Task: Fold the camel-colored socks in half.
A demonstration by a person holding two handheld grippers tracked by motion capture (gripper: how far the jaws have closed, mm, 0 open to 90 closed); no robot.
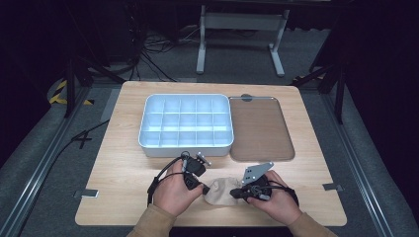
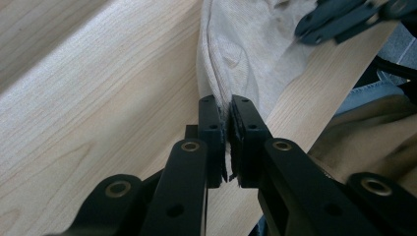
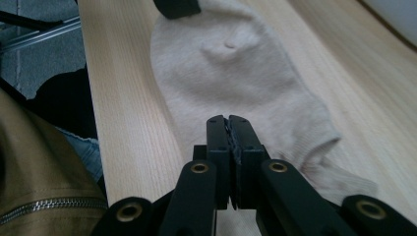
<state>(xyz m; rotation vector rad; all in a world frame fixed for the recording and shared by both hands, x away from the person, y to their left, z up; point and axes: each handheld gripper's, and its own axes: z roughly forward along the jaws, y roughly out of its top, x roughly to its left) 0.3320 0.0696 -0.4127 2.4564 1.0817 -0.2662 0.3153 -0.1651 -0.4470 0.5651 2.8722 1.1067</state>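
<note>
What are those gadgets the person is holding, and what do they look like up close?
Each hand holds a black tool. The left gripper and right gripper end in two flat black jaws on hinged black links with brass-coloured rivets. A black cable loops from the left one; a grey three-cornered plate tops the right. The sleeves are tan.

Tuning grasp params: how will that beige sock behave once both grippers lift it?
The sock is probably floppy: its knit already wrinkles where the left gripper pinches an edge. It likely sags between that and the right gripper. It looks thin, so probably light, and unlikely to slip.
</note>
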